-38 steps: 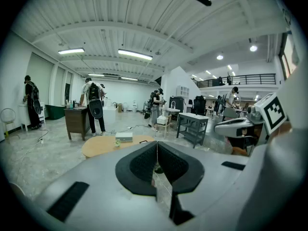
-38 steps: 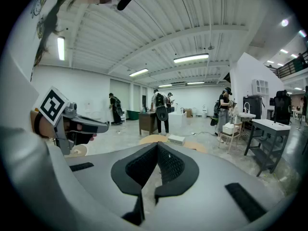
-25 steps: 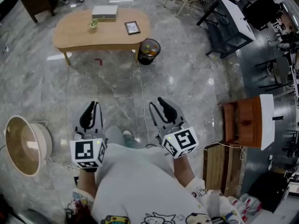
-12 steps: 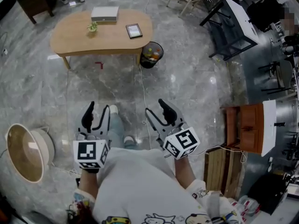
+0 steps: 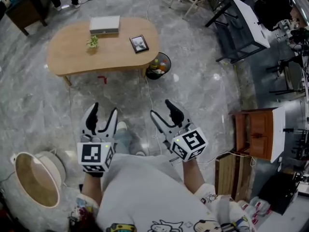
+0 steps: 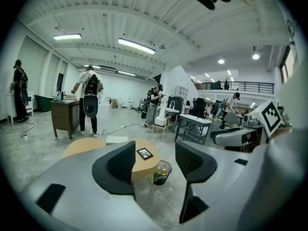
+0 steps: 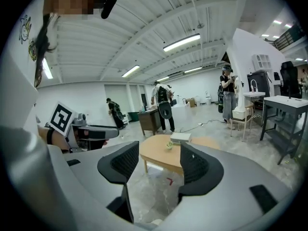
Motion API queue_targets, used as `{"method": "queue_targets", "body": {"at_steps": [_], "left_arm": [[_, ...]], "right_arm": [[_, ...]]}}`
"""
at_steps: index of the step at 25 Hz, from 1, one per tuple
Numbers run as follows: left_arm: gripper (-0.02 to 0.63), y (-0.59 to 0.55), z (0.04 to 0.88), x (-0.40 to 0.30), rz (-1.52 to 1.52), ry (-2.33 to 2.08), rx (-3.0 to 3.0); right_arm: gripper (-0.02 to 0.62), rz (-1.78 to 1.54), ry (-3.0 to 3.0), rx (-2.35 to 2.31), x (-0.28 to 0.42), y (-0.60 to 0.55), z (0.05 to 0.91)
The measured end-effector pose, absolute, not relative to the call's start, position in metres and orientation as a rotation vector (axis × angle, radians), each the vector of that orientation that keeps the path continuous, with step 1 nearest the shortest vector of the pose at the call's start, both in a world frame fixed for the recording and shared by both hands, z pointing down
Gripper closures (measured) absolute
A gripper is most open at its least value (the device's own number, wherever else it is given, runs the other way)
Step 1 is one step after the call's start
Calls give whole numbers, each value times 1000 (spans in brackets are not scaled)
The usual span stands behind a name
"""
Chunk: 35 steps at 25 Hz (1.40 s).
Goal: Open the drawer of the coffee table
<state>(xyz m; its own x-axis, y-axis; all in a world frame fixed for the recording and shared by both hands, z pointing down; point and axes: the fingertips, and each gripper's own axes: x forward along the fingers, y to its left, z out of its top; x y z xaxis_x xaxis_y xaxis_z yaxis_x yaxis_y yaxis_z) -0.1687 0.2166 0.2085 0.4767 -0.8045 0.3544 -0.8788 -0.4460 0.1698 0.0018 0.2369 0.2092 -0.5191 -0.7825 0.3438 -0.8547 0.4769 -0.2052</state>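
The light wooden coffee table (image 5: pixel 72 52) stands some way ahead of me on the grey marble floor, and no drawer shows on it from here. On its top are a white box (image 5: pixel 105 24), a small plant (image 5: pixel 92 41) and a picture frame (image 5: pixel 139 43). My left gripper (image 5: pixel 102 116) and right gripper (image 5: pixel 164 111) are held side by side in front of my body, far short of the table. Both point at it, their jaws opening with nothing between them. Through the left gripper (image 6: pixel 155 160) I see the table (image 6: pixel 79 147); through the right gripper (image 7: pixel 159 165), the table (image 7: pixel 156 158).
A black waste bin (image 5: pixel 159 65) with rubbish stands at the table's right end. A round basket chair (image 5: pixel 36 178) is at my lower left, with a wooden cabinet (image 5: pixel 256 132) and crate (image 5: pixel 231 170) at my right. A cable (image 5: pixel 147 95) runs across the floor. People stand beyond the table (image 6: pixel 89 97).
Both grippers' jaws have spread from nearly shut to wide apart. I have moved forward, so the table sits nearer in the head view and the basket chair has slid back.
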Motion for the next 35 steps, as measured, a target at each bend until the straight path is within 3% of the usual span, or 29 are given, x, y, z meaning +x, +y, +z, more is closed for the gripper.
{"method": "queue_targets", "body": {"at_steps": [15,26,35], "left_arm": [[347,148,237,-202,351,-1329,2382],[344,114,250,-178,374,-1326,2370],[344,22,247,-124,383,-1364,2374]], "right_arm": [[353,543,-2415,1471,-24,172,227],[353,568,-2392,1470,4,139,242],[353,559,-2429,1404,48,43,250]]}}
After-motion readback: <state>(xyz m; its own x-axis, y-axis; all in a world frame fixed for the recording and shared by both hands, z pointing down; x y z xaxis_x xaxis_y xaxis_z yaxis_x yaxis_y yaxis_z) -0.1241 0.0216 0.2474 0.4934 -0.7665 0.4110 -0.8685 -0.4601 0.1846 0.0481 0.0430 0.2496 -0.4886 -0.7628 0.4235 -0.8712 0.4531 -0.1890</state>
